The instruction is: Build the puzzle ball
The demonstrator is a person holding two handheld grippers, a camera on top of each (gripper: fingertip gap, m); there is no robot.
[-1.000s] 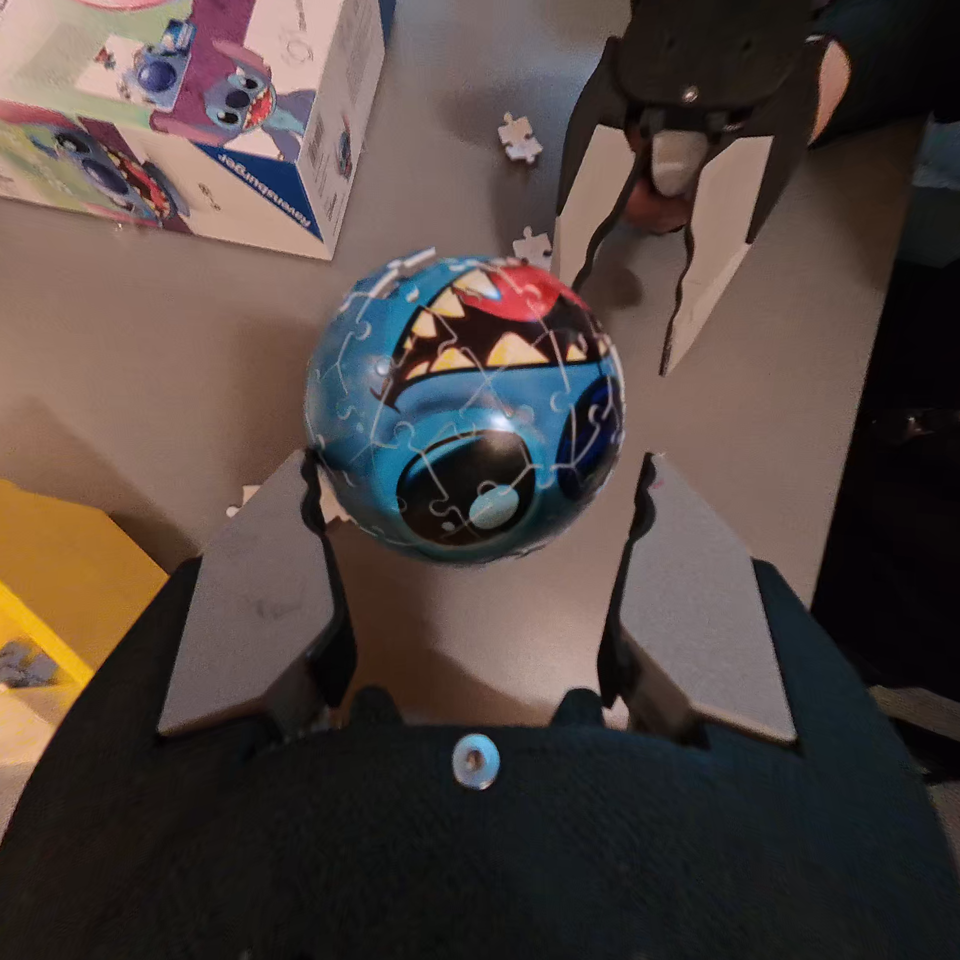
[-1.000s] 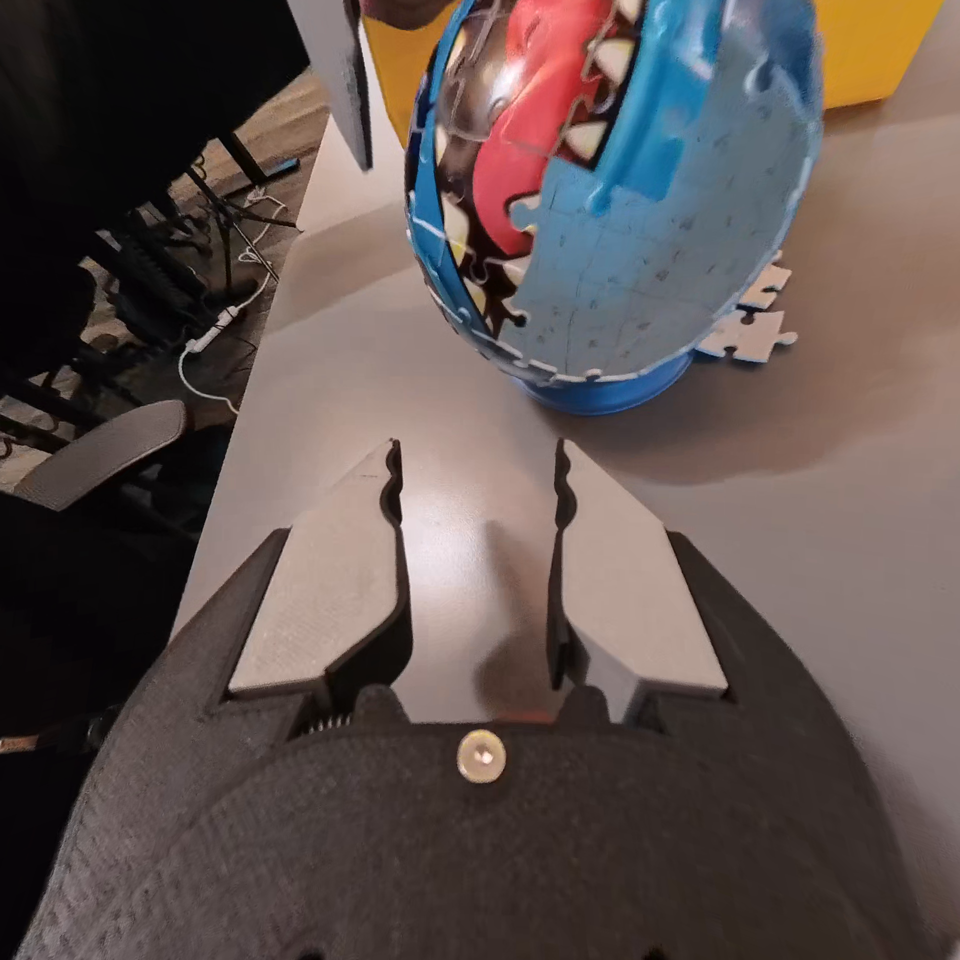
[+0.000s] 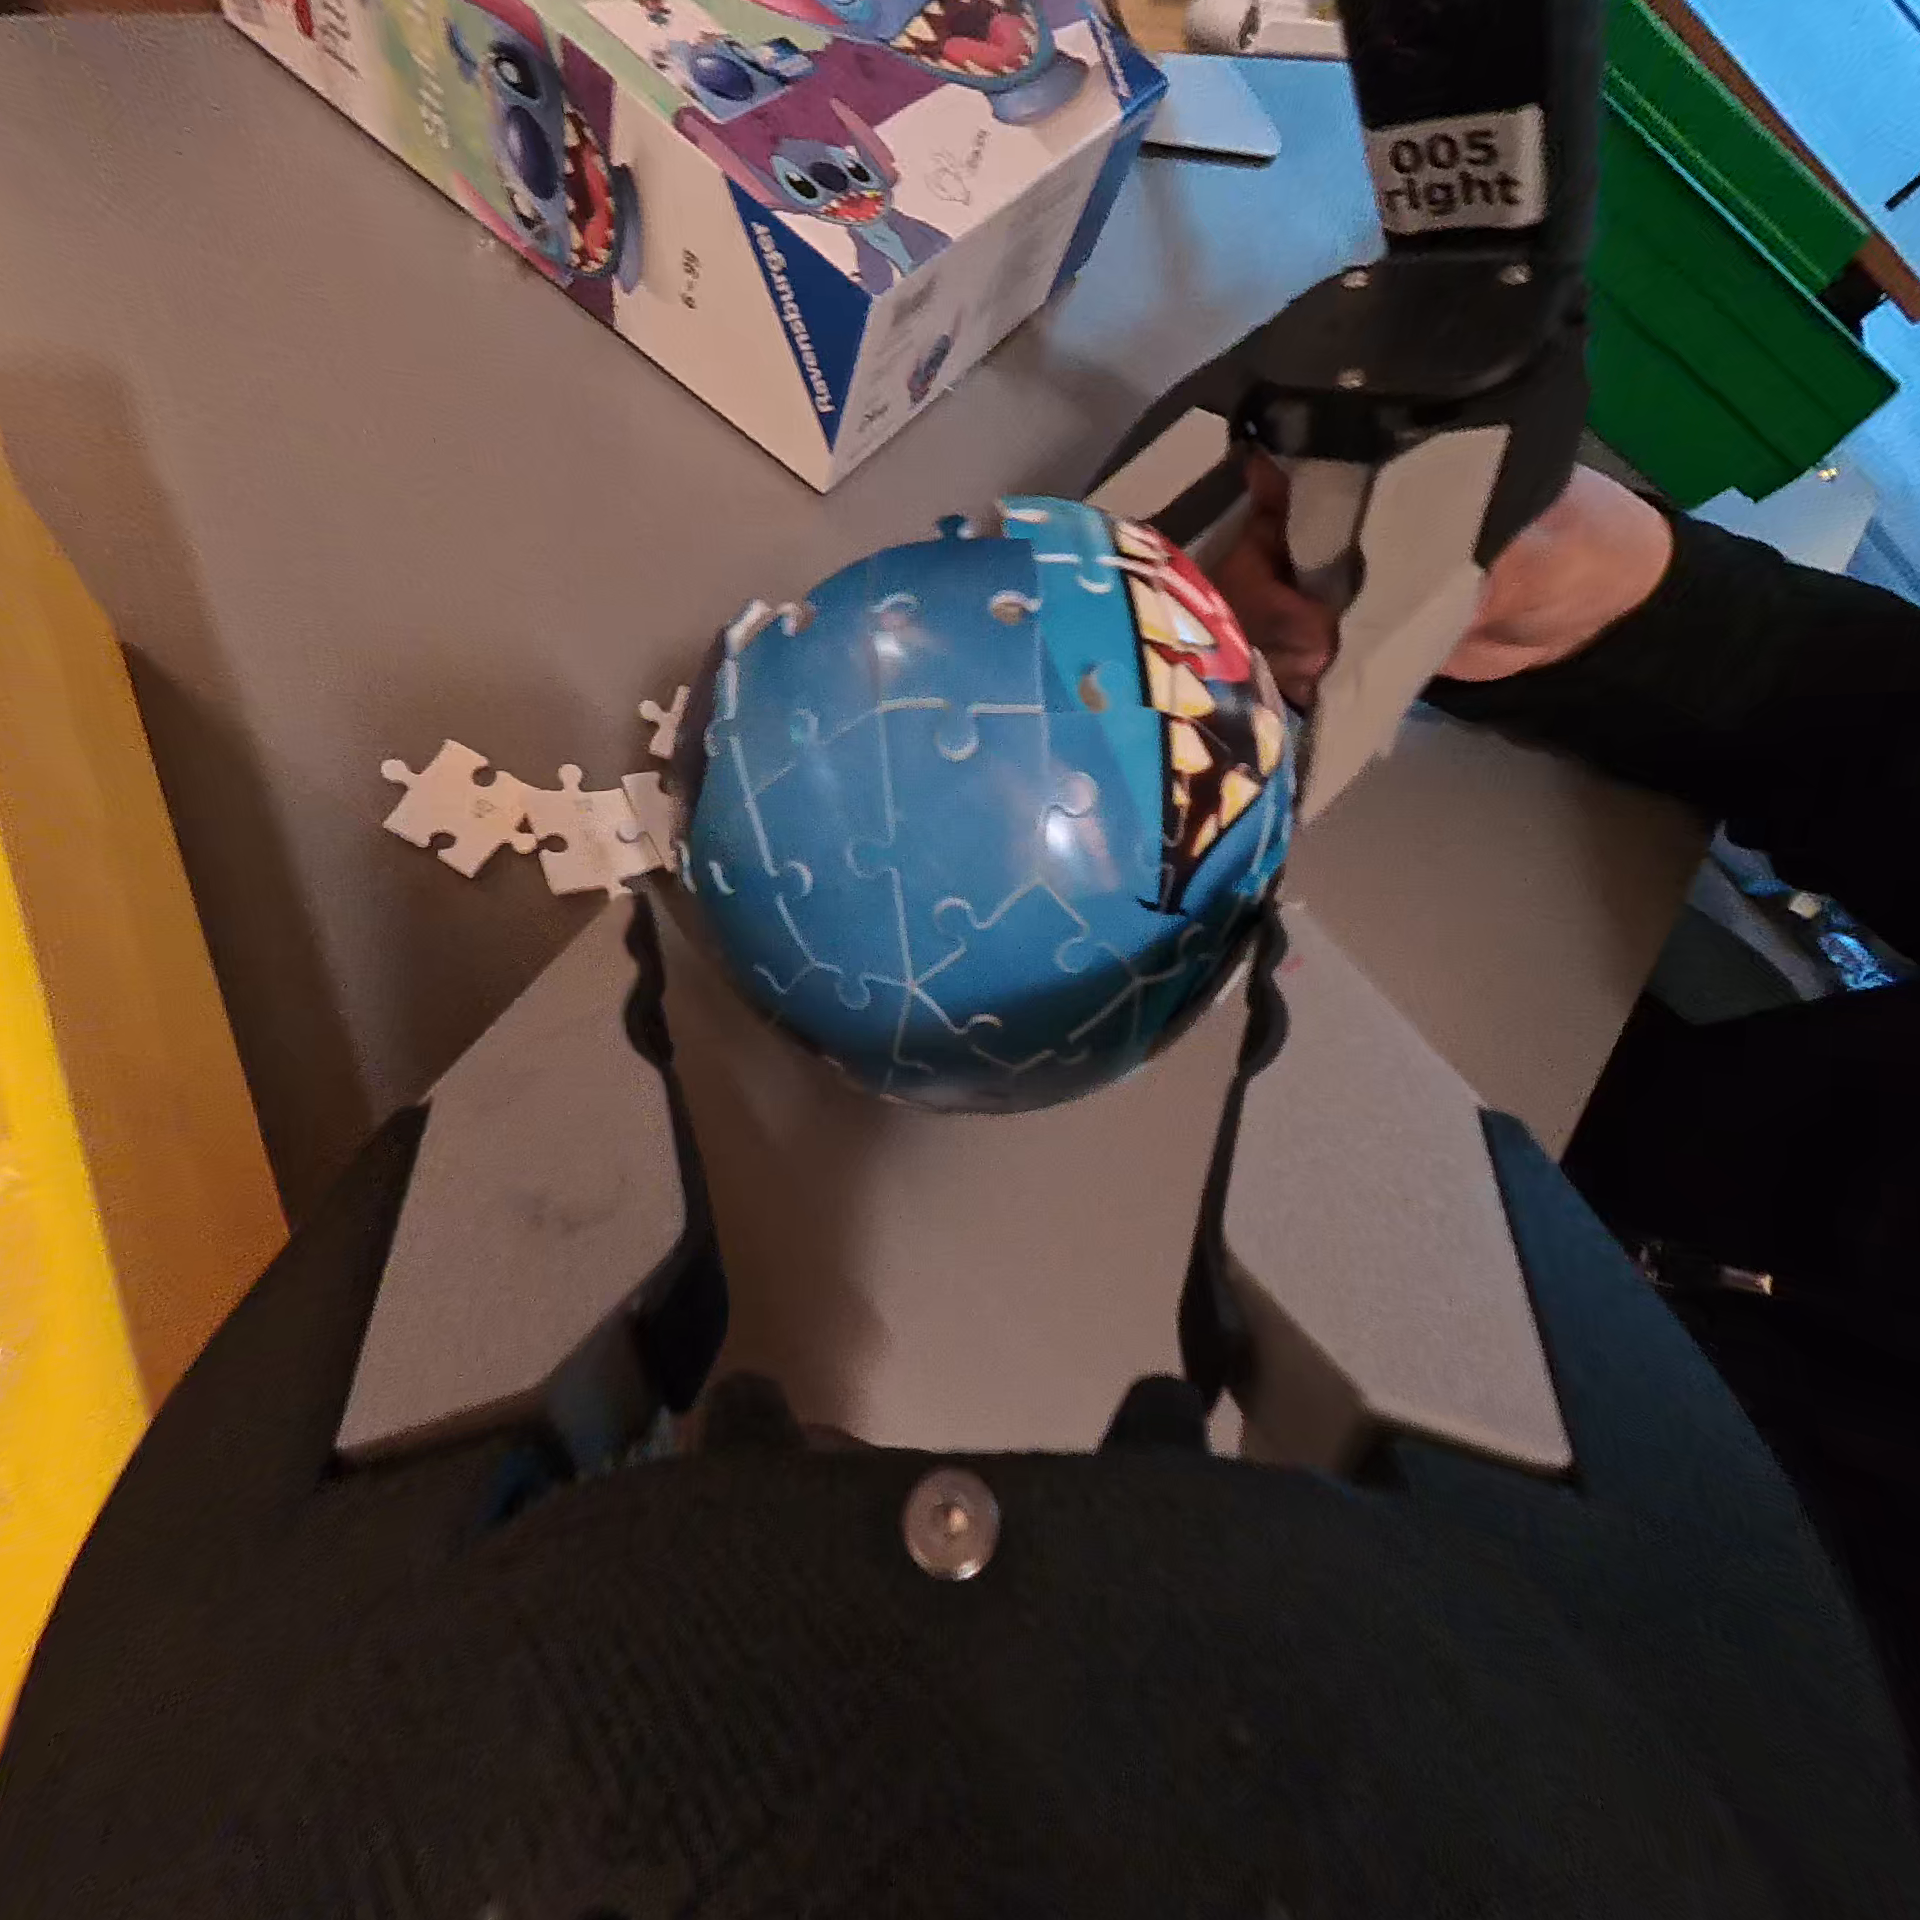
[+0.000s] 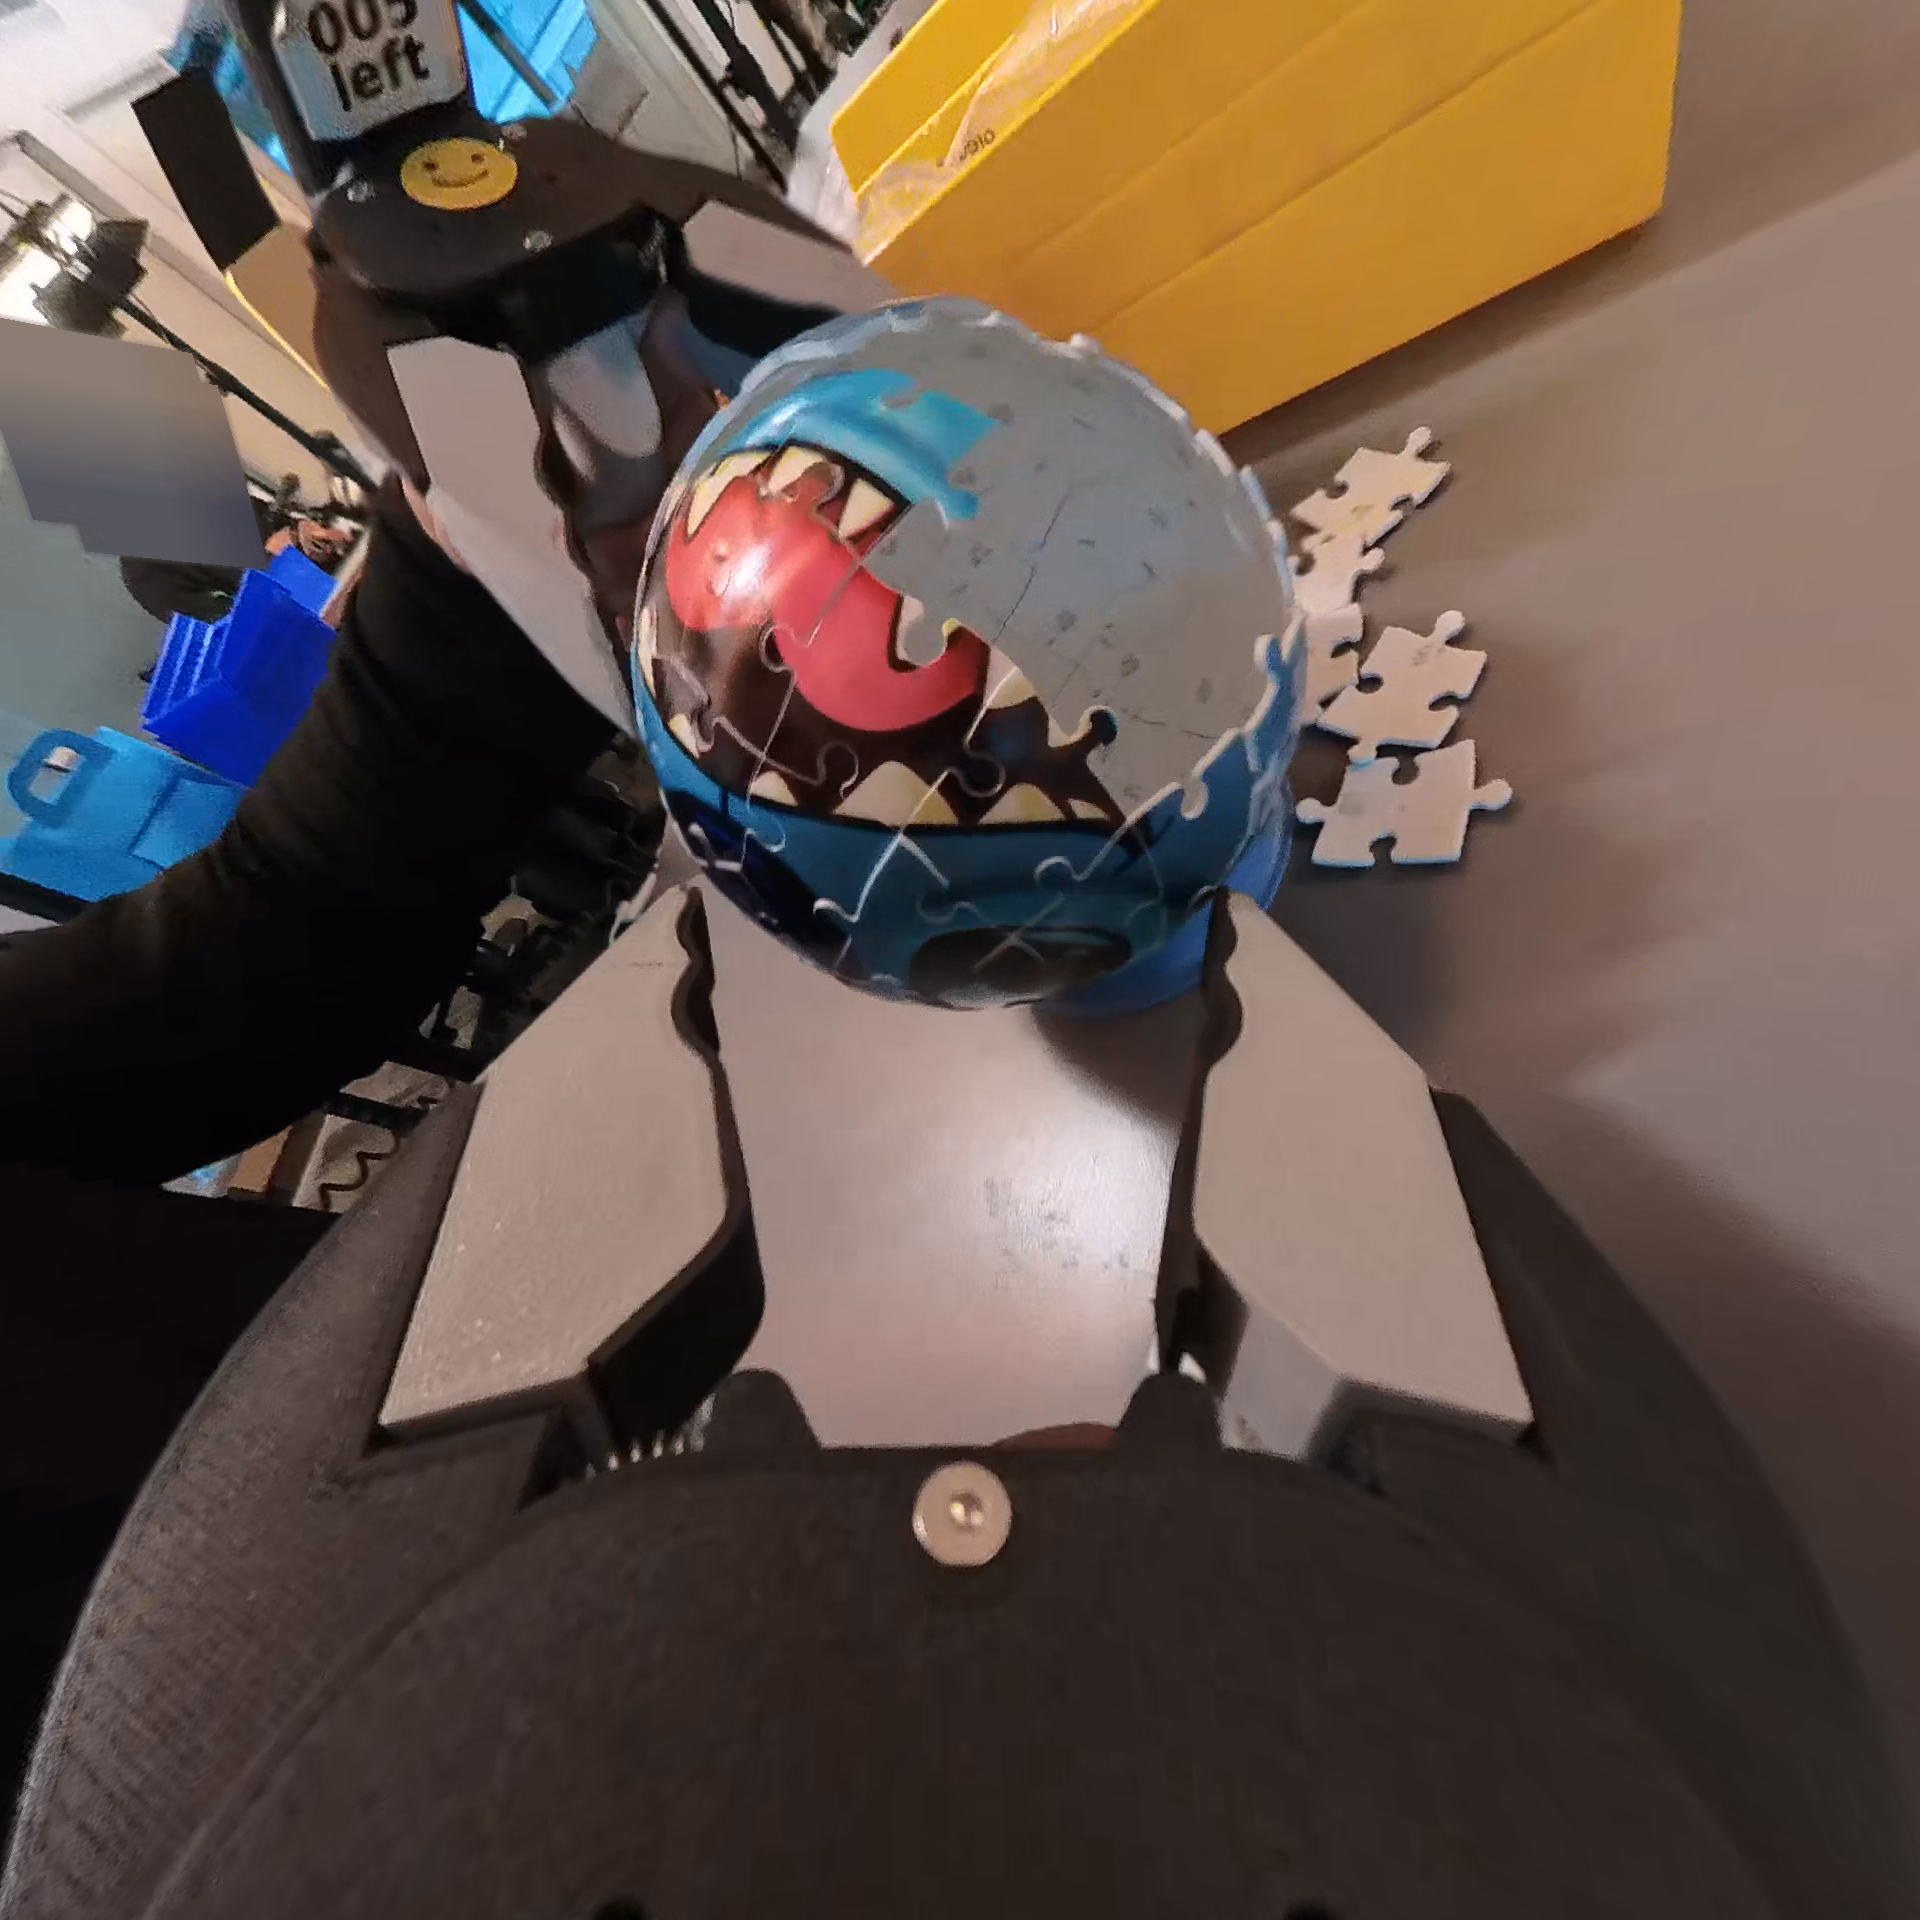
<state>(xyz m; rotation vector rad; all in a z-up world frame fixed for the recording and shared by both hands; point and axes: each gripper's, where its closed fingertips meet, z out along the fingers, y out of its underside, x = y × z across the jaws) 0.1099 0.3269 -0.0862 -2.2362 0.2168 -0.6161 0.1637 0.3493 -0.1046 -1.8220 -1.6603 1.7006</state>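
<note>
Sitting on the grey table (image 3: 312, 436), the puzzle ball (image 3: 987, 810) rests between the two grippers, which face it from opposite sides. In the left wrist view its near face is plain blue, with a toothed mouth print curving away on the right; a ragged unfinished edge runs along its far-left rim. The left gripper (image 3: 951, 935) has its jaws spread wide, one fingertip on each side of the ball's lower part; whether they touch it cannot be told. Loose puzzle pieces (image 3: 520, 816) lie white side up just left of the ball, touching its edge. A printed puzzle box (image 3: 727, 208) lies farther off, and a yellow bin (image 3: 62, 1039) stands at the left.

From the right wrist view, the ball (image 4: 966, 665) shows the red mouth and teeth, with an open gap on the right exposing the pale grey inner sides of the pieces. It sits on a blue stand (image 4: 1247, 883). The right gripper (image 4: 956, 925) also has its jaws spread, the tips flanking the ball's lower near side. The pieces (image 4: 1392, 727) lie to the right, near the yellow bin (image 4: 1299, 208). A dark-sleeved arm (image 4: 260, 883) reaches in from the left.
</note>
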